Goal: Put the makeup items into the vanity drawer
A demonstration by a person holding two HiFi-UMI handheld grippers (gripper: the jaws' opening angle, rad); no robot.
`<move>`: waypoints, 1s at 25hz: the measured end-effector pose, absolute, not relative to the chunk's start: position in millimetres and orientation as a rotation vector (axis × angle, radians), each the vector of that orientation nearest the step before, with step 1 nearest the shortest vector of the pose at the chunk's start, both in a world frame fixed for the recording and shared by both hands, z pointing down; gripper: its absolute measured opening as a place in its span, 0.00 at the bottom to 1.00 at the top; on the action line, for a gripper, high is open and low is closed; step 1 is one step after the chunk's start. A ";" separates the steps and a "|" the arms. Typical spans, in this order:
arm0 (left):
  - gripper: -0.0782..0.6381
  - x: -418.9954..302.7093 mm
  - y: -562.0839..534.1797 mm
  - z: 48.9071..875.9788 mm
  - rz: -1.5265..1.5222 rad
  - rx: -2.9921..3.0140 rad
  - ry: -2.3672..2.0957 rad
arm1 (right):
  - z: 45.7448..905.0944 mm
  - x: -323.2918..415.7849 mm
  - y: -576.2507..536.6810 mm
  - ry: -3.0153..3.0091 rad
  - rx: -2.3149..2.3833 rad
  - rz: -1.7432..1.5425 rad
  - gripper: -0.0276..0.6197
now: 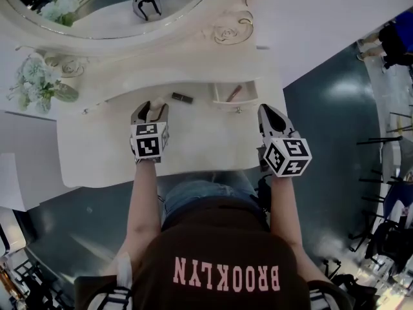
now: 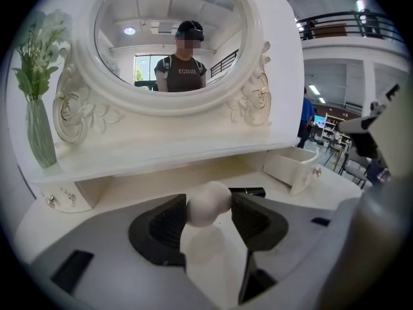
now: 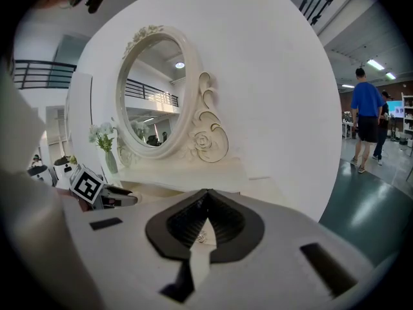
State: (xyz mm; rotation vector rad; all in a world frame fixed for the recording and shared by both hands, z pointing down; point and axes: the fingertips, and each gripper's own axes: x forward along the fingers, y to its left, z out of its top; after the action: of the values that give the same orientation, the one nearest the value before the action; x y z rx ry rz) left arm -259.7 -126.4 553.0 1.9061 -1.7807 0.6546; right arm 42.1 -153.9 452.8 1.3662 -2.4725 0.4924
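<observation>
step in hand: pickup of the makeup sponge (image 2: 208, 203); it sits between the jaws of the left gripper (image 1: 152, 110), low over the vanity top (image 1: 206, 141)
left gripper state: pads pressed against both sides of the sponge, clamped on it
right gripper (image 3: 205, 196) state: jaws together, nothing between them, hovering at the right front of the top
sponge position: left of centre on the top, well apart from the open drawer (image 1: 236, 103) at the right rear
sponge long axis: looks close to upright, leaning slightly; the rounded end shows above the pads, and the lower end is hard to tell from the pale top
sponge pointing: rounded end up and a little toward the mirror, as far as i can judge
next move calls for: a lift clear of the top, a carry right and back, past the dark tube (image 1: 182, 97), then release over the drawer
drawer contents: one brush-like item (image 1: 234, 93) already inside
left to do: the dark tube lies on the top, just left of the drawer
</observation>
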 end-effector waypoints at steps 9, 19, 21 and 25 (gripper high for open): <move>0.41 -260.9 -126.9 523.1 0.644 1.891 -1.862 | 429.2 50.9 -167.7 -2.529 1.358 0.483 0.04; 0.40 -258.0 -133.4 475.3 0.590 1.921 -1.975 | 410.2 64.3 -175.2 -2.593 1.388 0.491 0.04; 0.40 -255.0 -135.7 469.5 0.586 1.932 -1.985 | 409.2 68.2 -175.1 -2.596 1.397 0.493 0.04; 0.40 -245.8 -142.0 462.9 0.589 1.961 -1.986 | 412.4 78.6 -174.0 -2.589 1.421 0.513 0.04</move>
State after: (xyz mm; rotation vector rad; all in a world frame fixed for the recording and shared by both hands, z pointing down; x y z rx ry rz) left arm -245.8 -142.0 462.9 1.9609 -1.9859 0.5894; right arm 78.6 -174.0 412.4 1.4215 -2.5889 0.5127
